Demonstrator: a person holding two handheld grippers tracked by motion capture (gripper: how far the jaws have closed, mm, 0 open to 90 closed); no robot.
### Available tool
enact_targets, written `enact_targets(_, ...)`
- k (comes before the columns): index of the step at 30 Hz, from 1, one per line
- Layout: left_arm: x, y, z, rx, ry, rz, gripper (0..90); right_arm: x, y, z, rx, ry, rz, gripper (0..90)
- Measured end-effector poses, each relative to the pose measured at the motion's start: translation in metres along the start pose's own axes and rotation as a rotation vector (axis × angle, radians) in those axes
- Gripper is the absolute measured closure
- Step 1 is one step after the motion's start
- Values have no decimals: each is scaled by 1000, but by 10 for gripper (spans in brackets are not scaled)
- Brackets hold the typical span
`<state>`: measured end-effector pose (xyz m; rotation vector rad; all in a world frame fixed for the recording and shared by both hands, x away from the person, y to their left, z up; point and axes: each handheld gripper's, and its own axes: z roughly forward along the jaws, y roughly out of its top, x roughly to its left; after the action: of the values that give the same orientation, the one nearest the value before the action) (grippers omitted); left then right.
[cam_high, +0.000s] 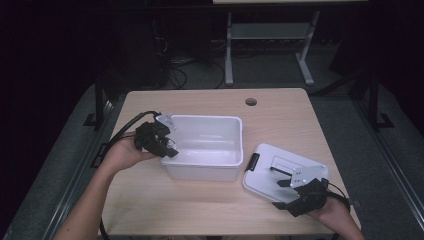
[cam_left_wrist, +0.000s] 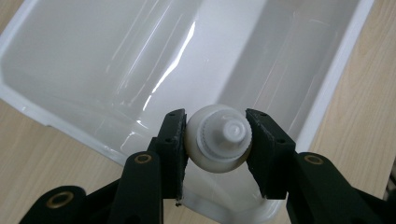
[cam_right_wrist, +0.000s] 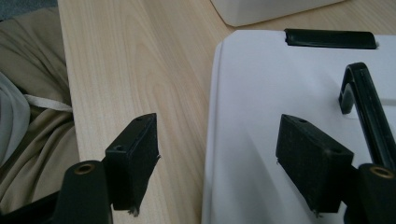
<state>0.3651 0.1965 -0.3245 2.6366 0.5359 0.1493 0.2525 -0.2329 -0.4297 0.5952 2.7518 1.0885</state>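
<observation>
Black hand-held gripper (cam_high: 169, 148) with brass screws, trailing black cable, grey three-cornered plate, bare forearms

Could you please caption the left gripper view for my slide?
Left tongs clamp a white capped bottle above the open white bin.

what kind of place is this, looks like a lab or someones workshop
Most likely a lab or test room: a bare wooden table with a cable hole, a metal-framed bench behind it, loose cables on the dark floor, and a hand-held gripper with its camera.
</observation>
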Motion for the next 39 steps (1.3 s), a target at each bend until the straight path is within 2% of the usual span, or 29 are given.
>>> enact_targets(10,2,-5,7,-9,2,-15,595,0,-1,0,6,2,4,290)
enact_targets(30,1,-4,17,31,6,-15,594,0,-1,3,12,13,5,288)
enact_targets(39,3,-3,18,29,9,-16,594,0,-1,3,11,12,8,288)
